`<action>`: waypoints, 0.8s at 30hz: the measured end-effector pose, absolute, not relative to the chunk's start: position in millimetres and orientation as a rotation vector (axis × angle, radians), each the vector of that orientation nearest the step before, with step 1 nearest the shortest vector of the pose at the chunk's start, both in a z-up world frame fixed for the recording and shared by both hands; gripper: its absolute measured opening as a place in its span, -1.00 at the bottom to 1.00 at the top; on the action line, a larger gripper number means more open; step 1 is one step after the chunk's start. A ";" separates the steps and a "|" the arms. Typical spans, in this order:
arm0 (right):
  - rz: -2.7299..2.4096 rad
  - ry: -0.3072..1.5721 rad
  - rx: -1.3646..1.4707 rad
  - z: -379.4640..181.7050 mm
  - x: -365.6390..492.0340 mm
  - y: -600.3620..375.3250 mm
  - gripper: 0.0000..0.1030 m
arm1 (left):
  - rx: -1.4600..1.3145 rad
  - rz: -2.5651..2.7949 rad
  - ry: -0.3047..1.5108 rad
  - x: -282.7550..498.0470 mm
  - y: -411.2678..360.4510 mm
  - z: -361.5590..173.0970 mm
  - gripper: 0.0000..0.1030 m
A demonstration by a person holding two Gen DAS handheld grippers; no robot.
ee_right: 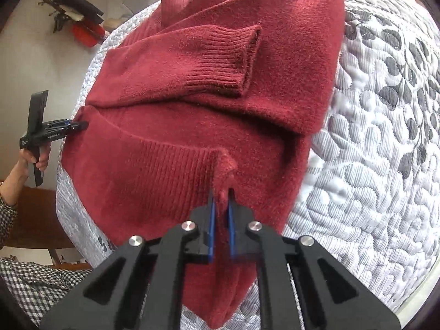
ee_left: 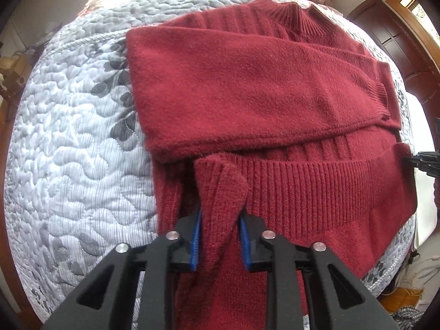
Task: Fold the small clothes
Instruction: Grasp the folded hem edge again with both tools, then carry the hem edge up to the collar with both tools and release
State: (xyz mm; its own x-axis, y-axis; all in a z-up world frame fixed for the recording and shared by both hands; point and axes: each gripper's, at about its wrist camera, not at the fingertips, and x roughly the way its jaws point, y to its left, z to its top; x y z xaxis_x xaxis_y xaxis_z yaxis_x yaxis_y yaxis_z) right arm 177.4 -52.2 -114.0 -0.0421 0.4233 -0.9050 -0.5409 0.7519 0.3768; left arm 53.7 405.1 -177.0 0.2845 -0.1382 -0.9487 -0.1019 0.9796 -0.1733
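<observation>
- While the red sweater [ee_left: 247, 82] lay on the quilt [ee_left: 68, 151], your left gripper [ee_left: 221, 236] pinched its ribbed hem [ee_left: 316, 189].
- Your right gripper [ee_right: 220, 220] clamped the hem's other corner.

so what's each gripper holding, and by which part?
Both hold the red sweater by its ribbed bottom hem. The left gripper pinches one hem corner; the right gripper pinches the opposite corner, the hem lifted toward the folded sleeves.

Bright soft daylight, faint shadows, strong fisheye bending with dark corners, slight blur throughout
</observation>
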 end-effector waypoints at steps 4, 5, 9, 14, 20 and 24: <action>0.755 1.423 -0.125 -120.4 177.1 -51.8 -0.86 | -0.240 -0.012 1.280 53.3 406.9 -174.9 -0.73; 0.761 1.422 -0.109 -119.7 176.7 -52.6 -0.87 | -0.260 -0.011 1.270 51.8 408.3 -171.8 -0.75; 0.815 1.380 0.007 -100.5 172.7 -66.0 -0.88 | -0.322 -0.065 1.171 33.4 414.5 -137.0 -0.75; 0.833 1.305 0.132 -68.1 175.9 -88.7 -0.89 | -0.318 -0.100 1.098 17.1 409.7 -100.0 -0.75; 0.825 1.198 0.173 -27.5 214.5 -85.4 -0.89 | -0.433 -0.057 0.969 61.2 439.3 -67.4 -0.75; 0.802 1.146 0.140 -6.2 257.6 -69.0 -0.89 | -0.402 -0.027 0.906 109.1 442.0 -53.2 -0.75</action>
State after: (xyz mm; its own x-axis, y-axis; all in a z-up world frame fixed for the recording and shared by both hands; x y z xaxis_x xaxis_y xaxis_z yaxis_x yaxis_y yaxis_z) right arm 257.6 -69.0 -6.2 0.1727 0.6306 -0.7566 -0.4948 0.7198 0.4869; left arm 109.1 442.0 -53.2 0.6214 -0.1904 -0.7600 -0.1454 0.9252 -0.3506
